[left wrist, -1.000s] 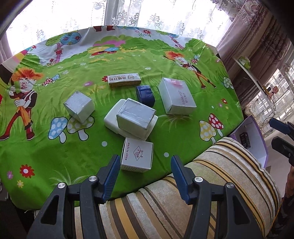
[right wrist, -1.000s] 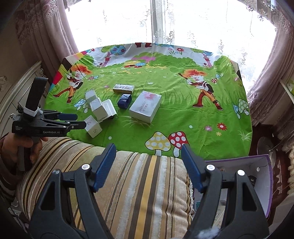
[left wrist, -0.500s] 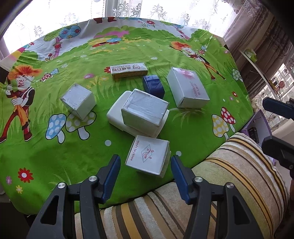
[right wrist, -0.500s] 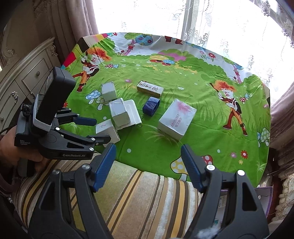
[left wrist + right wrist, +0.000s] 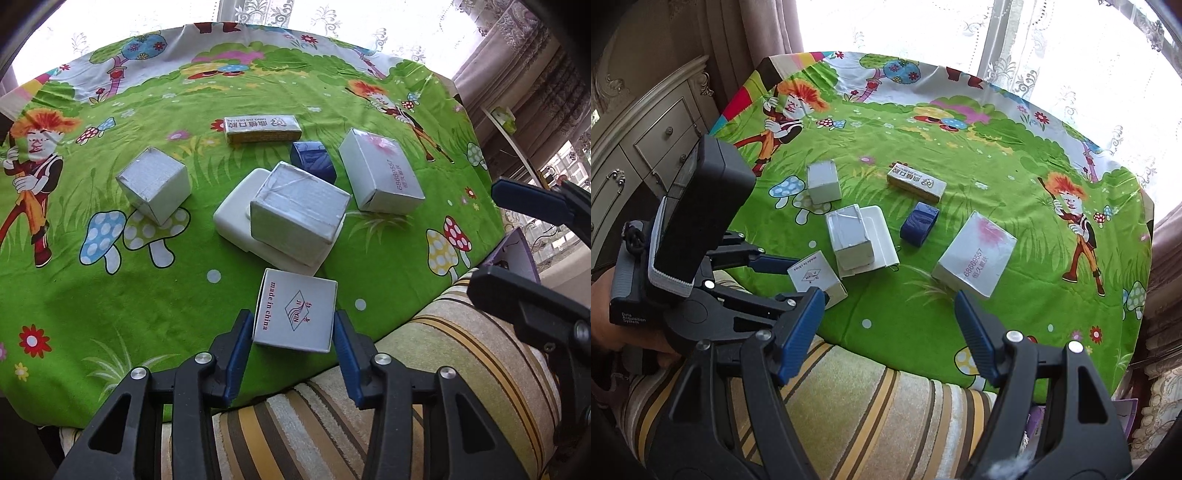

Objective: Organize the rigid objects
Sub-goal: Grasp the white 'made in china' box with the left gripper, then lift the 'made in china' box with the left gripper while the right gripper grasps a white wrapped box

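A small white box (image 5: 295, 312) printed "made in china" sits at the near edge of the green cartoon tablecloth (image 5: 110, 288). My left gripper (image 5: 293, 317) has its jaws closing on it, and both blue pads touch its sides. The right wrist view shows the same box (image 5: 812, 275) between the left gripper's fingers (image 5: 772, 263). Further back, a taped grey box (image 5: 295, 206) rests on a flat white case (image 5: 232, 210). Around them lie a taped cube (image 5: 153, 184), a blue box (image 5: 312, 160), a long yellow box (image 5: 262, 127) and a large white box (image 5: 380, 171). My right gripper (image 5: 890, 299) is open with nothing between its fingers.
A striped cushion (image 5: 424, 387) lies against the table's near edge under both grippers. A purple-edged open box (image 5: 517, 254) stands off the table's right side. A pale dresser (image 5: 646, 147) stands to the left, with curtains and bright windows behind the table.
The left jaws have narrowed onto the small white box as the gripper sank slightly toward it. The right gripper swung left and rolled, bringing the left gripper and table closer in its view.
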`<state>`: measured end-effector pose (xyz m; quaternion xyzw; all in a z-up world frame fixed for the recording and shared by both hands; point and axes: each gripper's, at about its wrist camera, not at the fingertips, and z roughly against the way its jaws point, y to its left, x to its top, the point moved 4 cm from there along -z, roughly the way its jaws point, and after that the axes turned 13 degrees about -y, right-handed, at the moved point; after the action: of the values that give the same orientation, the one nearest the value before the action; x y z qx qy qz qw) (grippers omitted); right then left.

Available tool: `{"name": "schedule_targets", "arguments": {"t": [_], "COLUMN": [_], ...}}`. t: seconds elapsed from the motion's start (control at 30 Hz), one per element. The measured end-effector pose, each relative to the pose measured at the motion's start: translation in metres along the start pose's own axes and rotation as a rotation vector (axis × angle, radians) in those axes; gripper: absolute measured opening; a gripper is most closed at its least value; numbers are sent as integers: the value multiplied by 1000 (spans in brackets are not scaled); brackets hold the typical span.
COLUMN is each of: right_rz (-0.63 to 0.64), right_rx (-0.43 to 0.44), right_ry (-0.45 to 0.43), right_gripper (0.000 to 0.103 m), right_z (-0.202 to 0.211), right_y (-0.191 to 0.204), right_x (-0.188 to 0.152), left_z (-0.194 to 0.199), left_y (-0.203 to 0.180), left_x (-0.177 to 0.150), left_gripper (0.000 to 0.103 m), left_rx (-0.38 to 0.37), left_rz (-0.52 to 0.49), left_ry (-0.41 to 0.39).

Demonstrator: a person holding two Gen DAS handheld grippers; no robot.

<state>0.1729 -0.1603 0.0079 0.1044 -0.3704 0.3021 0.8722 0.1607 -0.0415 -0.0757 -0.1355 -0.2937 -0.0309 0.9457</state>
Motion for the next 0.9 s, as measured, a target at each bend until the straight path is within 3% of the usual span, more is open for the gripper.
{"name": "schedule_targets", "arguments": {"t": [0.17,0.3,0.67,0.9], "right_rz": [46,66,95,83], "right_rx": [4,10,-2,6], "right_ry": [10,34,78,95], "right_gripper": [76,74,61,38], "right_z": [-19,-38,-79,-92], "right_y": [15,24,34,34], "right_x": [5,7,9,9], "left_z": [16,36,52,53], "left_y": [24,44,63,62], "left_x": [-9,-8,-6,-6], "left_gripper": [44,44,44,44], "left_rx": [31,76,103,105], "left_rz": [133,231,324,327], "left_ry": [-26,-116,-214,-222]}}
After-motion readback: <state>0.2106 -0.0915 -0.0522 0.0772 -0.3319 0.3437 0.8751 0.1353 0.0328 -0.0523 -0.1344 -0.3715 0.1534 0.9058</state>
